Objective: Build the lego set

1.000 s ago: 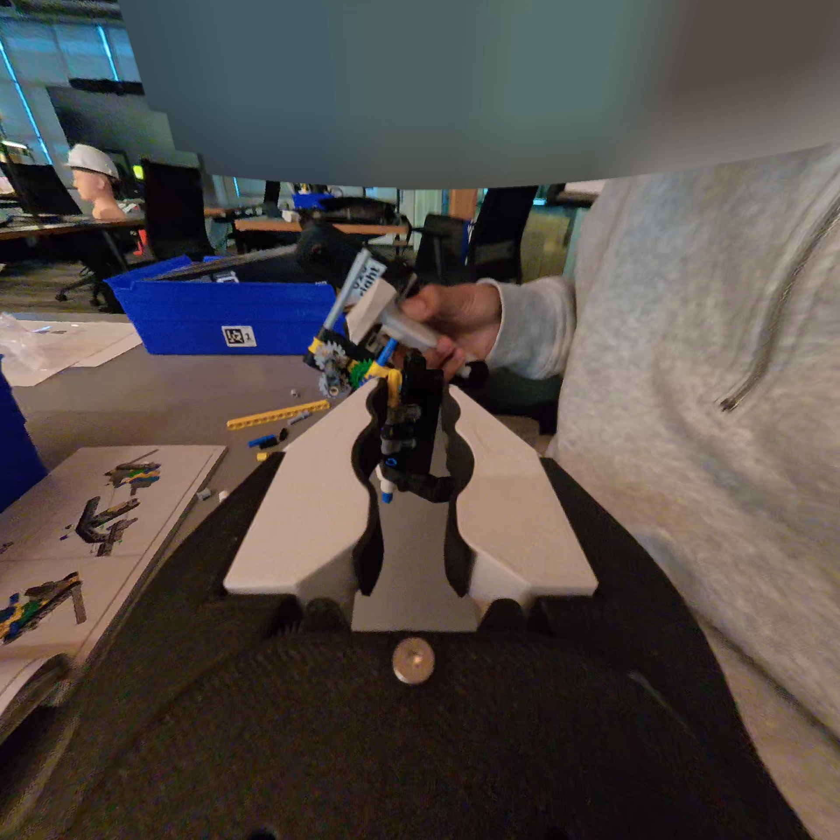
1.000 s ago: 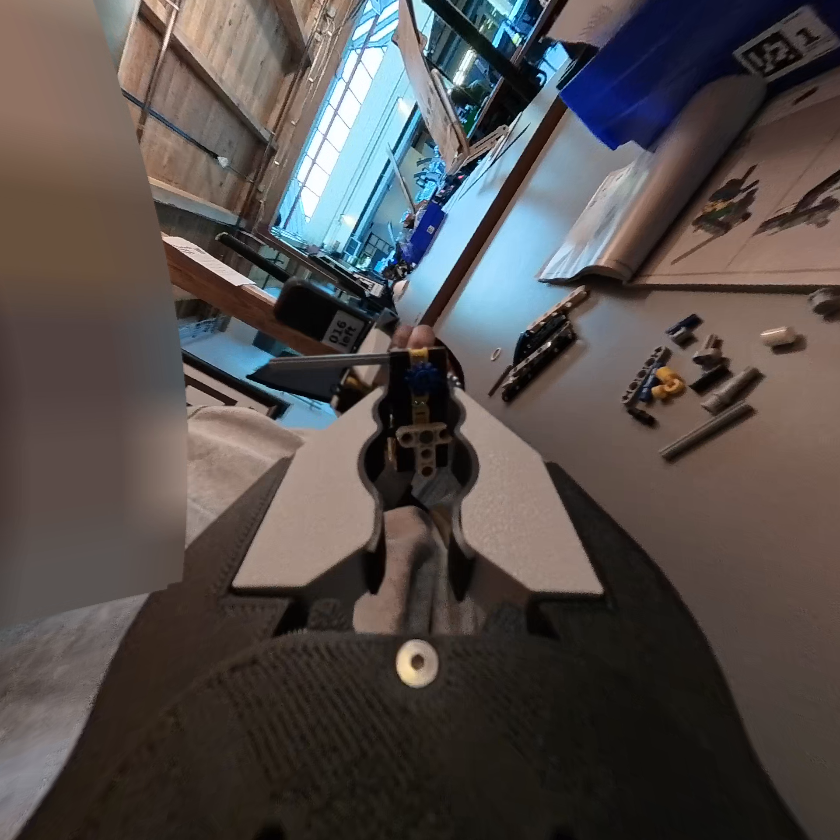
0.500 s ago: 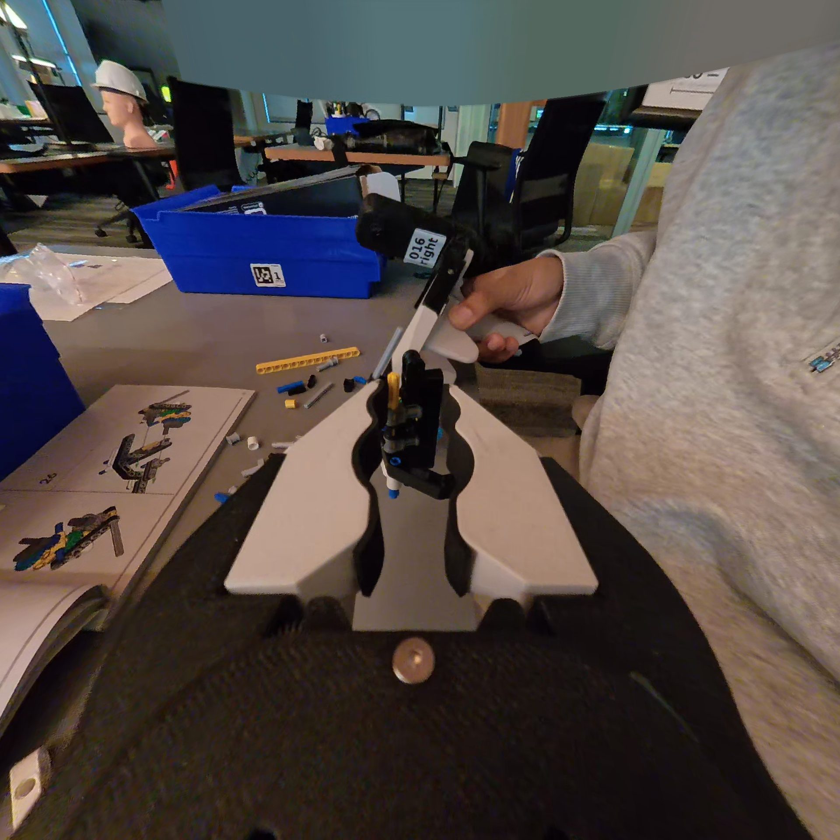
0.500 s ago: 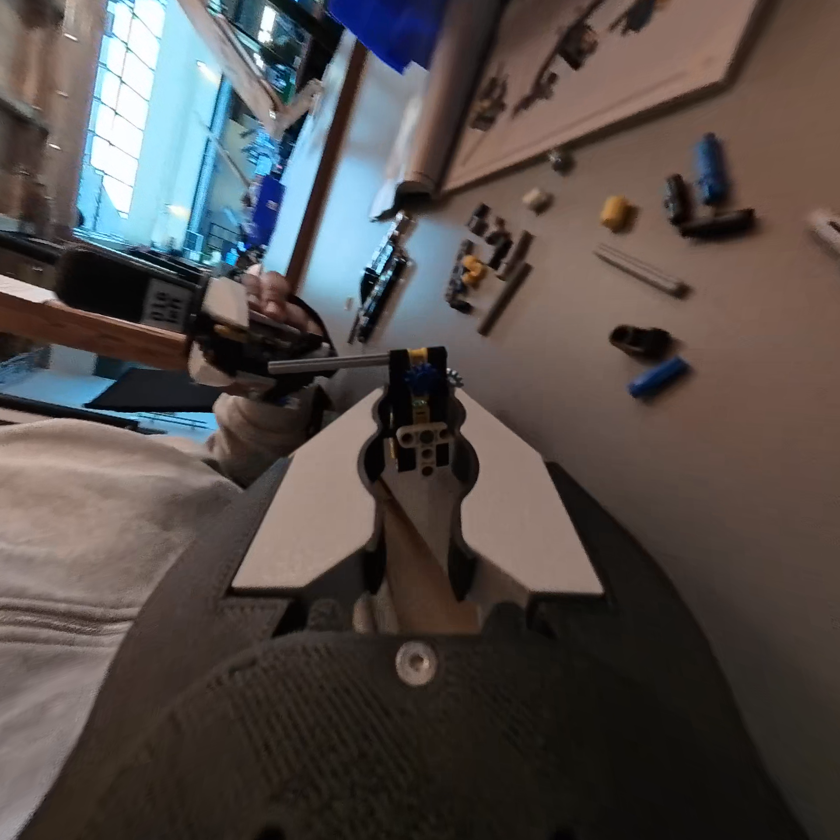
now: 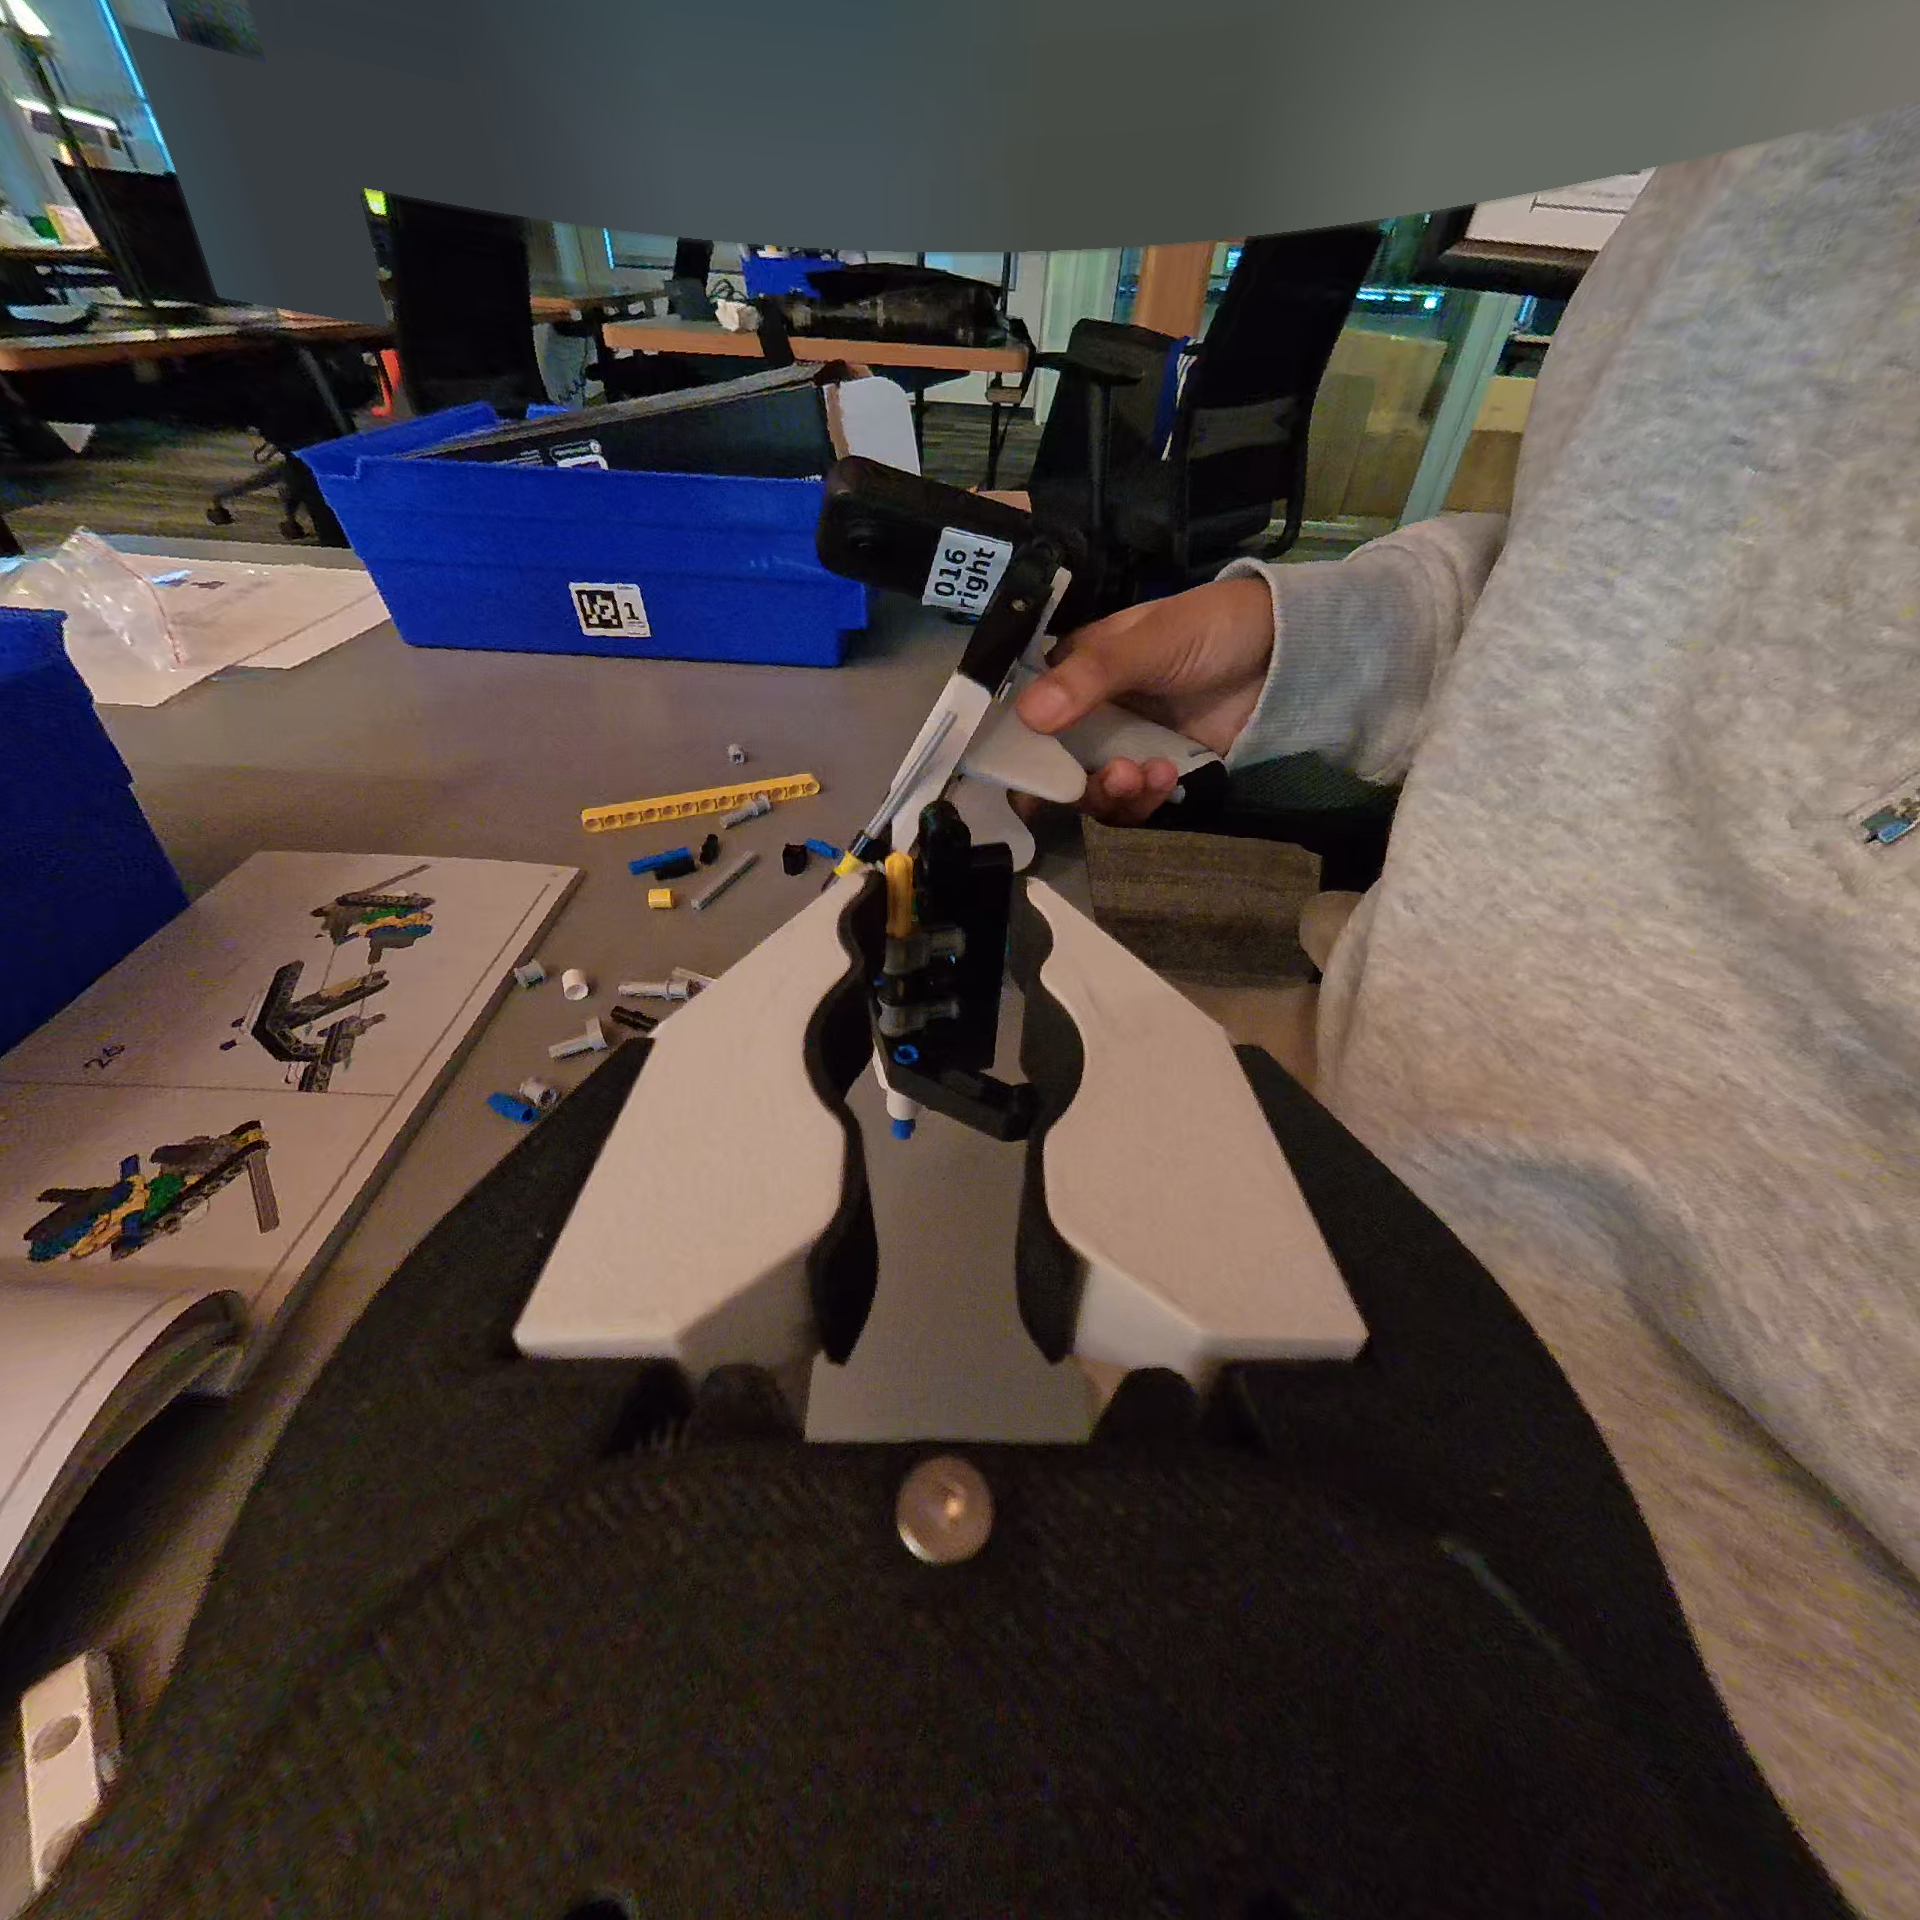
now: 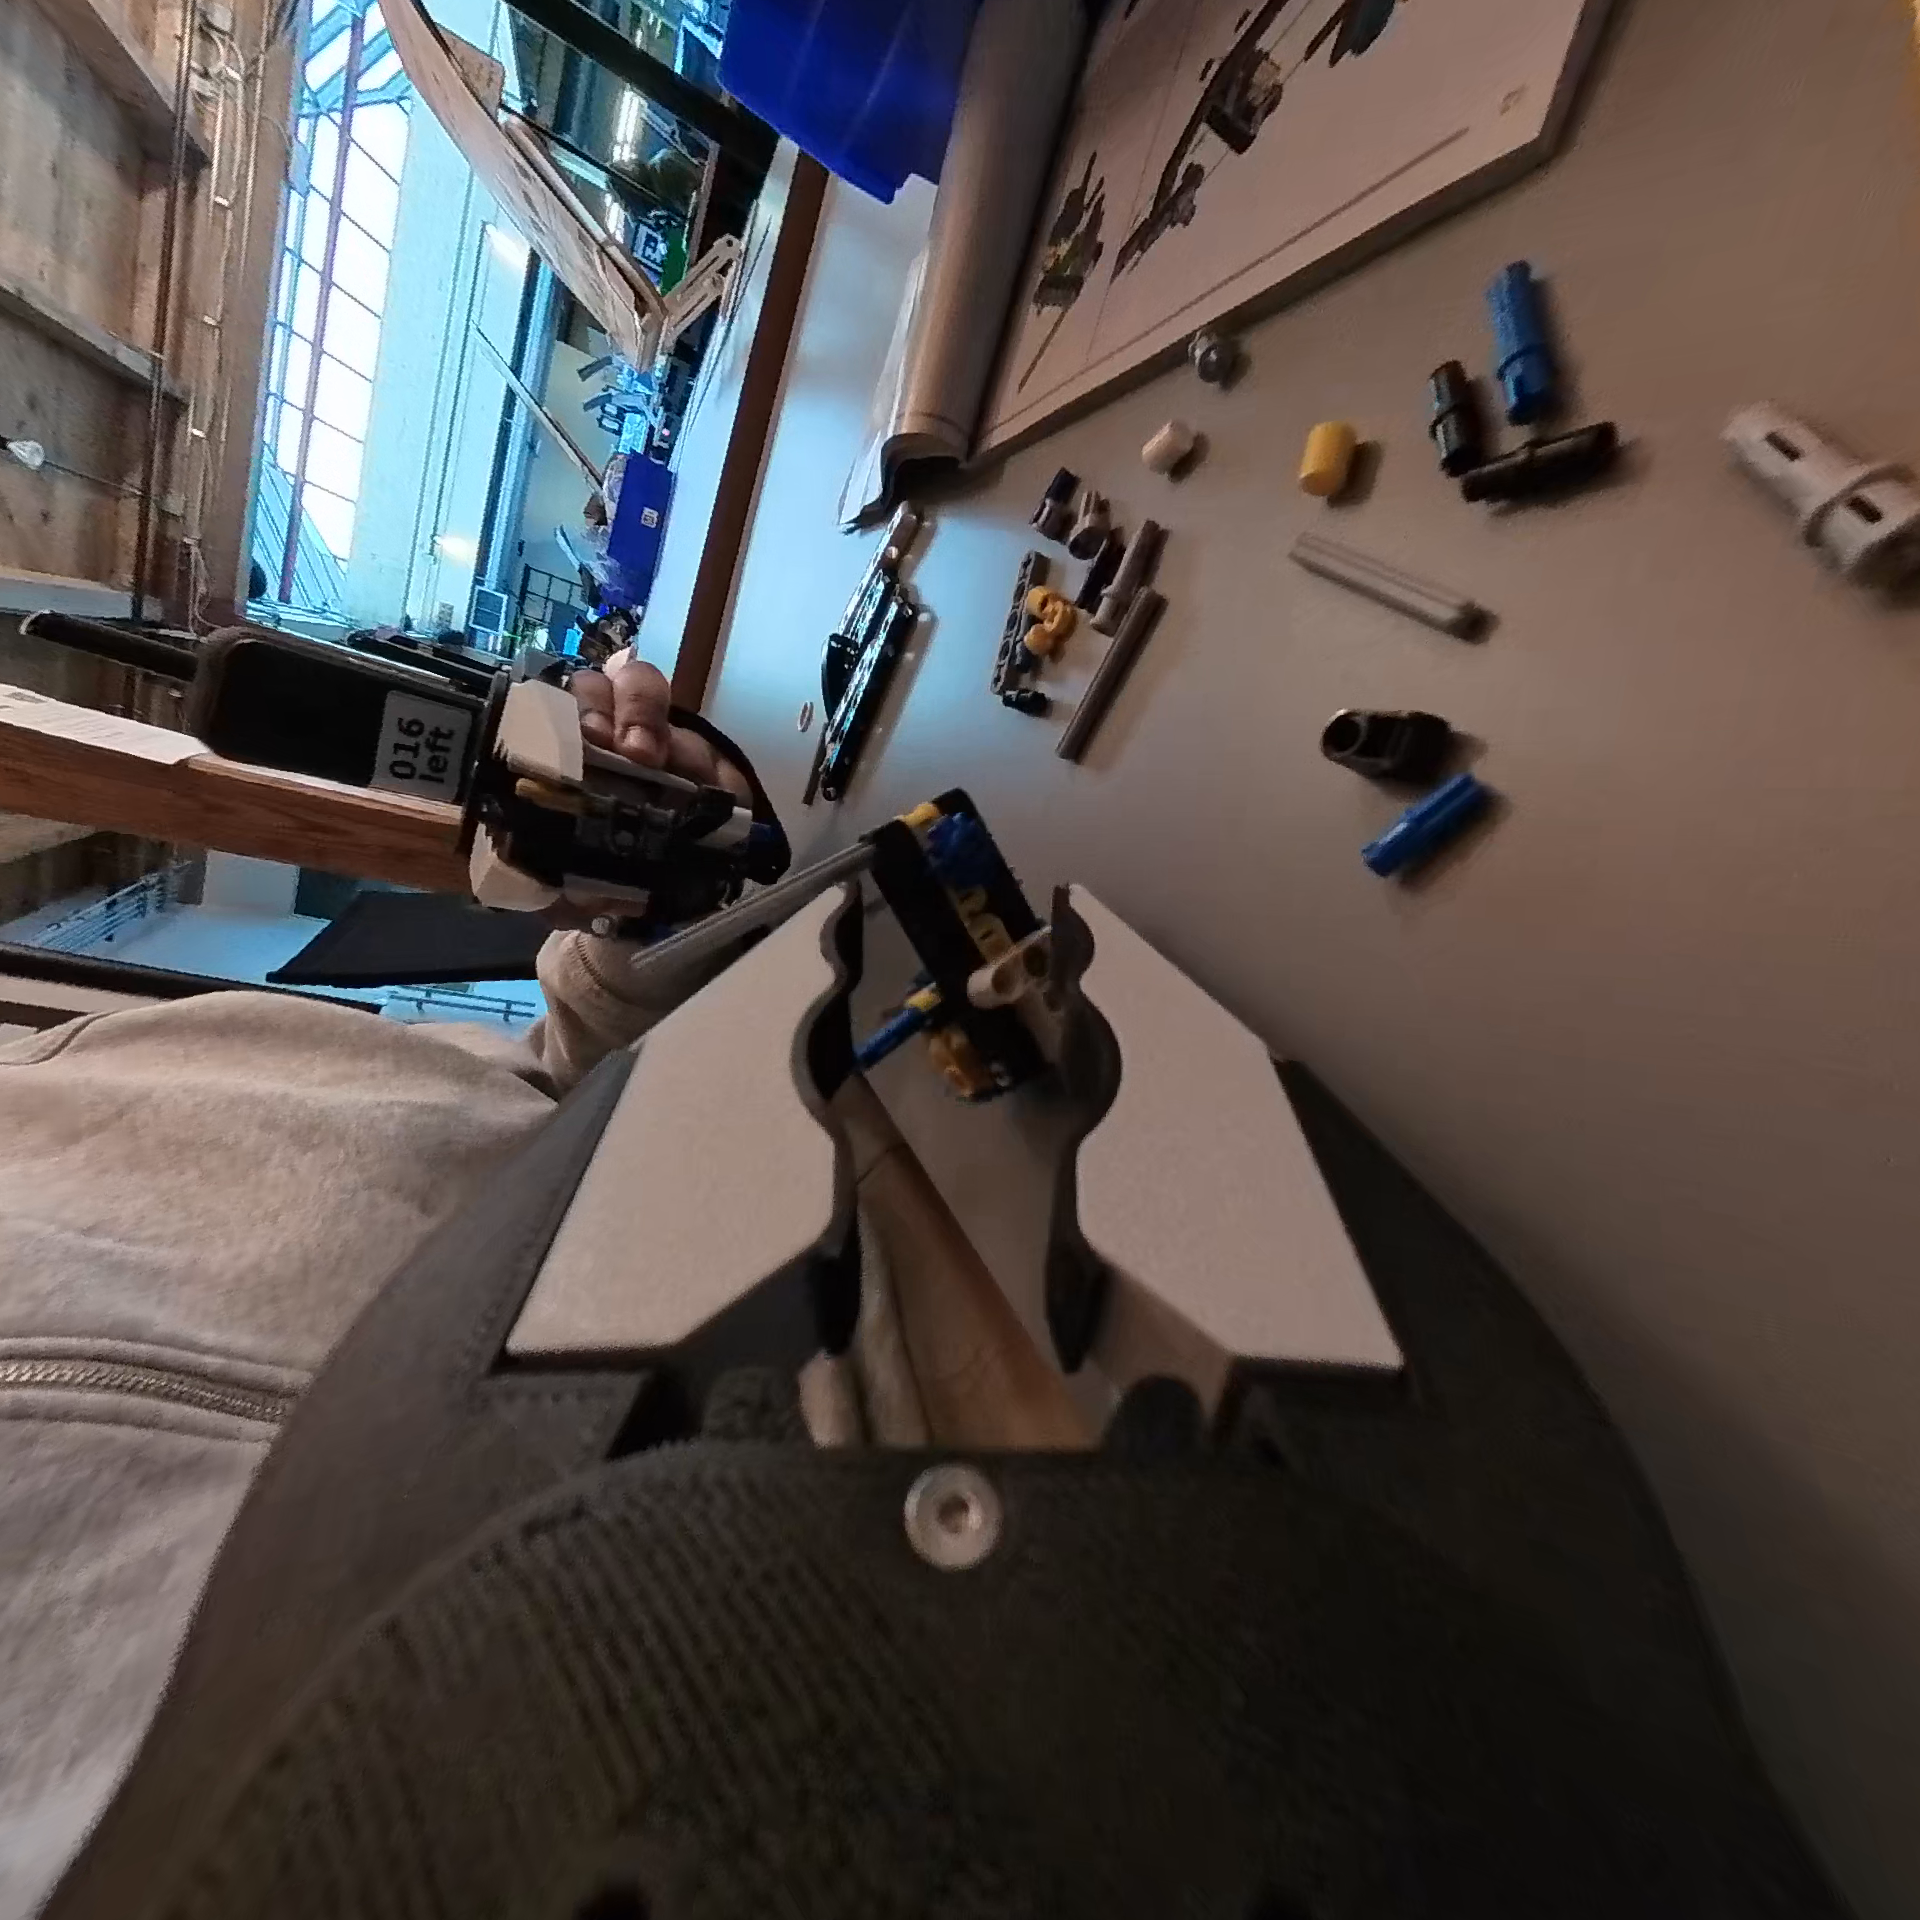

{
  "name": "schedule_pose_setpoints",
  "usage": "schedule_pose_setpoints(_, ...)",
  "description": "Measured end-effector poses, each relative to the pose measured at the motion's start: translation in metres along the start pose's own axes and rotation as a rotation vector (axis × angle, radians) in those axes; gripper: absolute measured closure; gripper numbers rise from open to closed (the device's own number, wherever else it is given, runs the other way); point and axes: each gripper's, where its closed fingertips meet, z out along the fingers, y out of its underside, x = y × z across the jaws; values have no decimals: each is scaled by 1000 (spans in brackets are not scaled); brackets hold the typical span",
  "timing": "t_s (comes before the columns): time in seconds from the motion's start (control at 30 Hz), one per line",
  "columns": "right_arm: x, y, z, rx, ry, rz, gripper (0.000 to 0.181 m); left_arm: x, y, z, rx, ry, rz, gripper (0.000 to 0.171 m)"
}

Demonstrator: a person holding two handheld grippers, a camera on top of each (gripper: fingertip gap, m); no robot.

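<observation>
Change: since half a second ago the right gripper (image 6: 961, 935) has rolled, and its lego piece (image 6: 961, 925) now sits skewed.
Left gripper (image 5: 940, 935): pinching a black lego block (image 5: 951, 987) upright between its fingers.
Right gripper: pinching the black, blue and yellow piece with a grey rod (image 6: 748, 902).
Table (image 5: 416, 748): loose parts (image 5: 675, 862), open booklet (image 5: 239, 1039), blue bin (image 5: 582, 551) beyond.

My left gripper (image 5: 940, 935) has matt, smooth white plastic fingers (image 5: 717, 1132) on a coarse, ridged black body. The black assembly (image 5: 951, 977) looks glossy plastic. The table (image 5: 436, 748) is smooth matt grey, the booklet (image 5: 229, 1049) paper, the sweatshirt (image 5: 1662, 831) fuzzy cloth.
</observation>
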Motion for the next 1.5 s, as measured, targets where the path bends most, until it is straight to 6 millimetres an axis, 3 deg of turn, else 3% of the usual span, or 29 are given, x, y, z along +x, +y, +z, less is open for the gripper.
schedule_pose_setpoints(0.6, 8, 3, -14, -206, -54, -158, 151, 2, 3, 3, -17, 12, -16, 151)
schedule_pose_setpoints(0.87, 5, 4, -7, -180, -59, -150, 172, 5, 14, 15, -98, 7, -4, 151)
schedule_pose_setpoints(1.07, 1, 6, -3, -144, -23, -206, 172, 6, 22, 21, -137, -13, 0, 151)
schedule_pose_setpoints(1.17, -13, -4, -4, -58, -38, -239, 173, 3, 23, 20, -128, -34, -3, 150)
schedule_pose_setpoints(1.27, -48, -23, -9, 86, -97, -274, 173, -2, 17, 16, -84, -70, 10, 151)
schedule_pose_setpoints(1.37, -77, -29, -7, 136, -85, -359, 173, -5, 9, 11, -46, -123, 60, 150)
schedule_pose_setpoints(1.5, -88, -28, 1, 113, 37, -489, 172, -11, 2, 4, -35, -228, 199, 151)
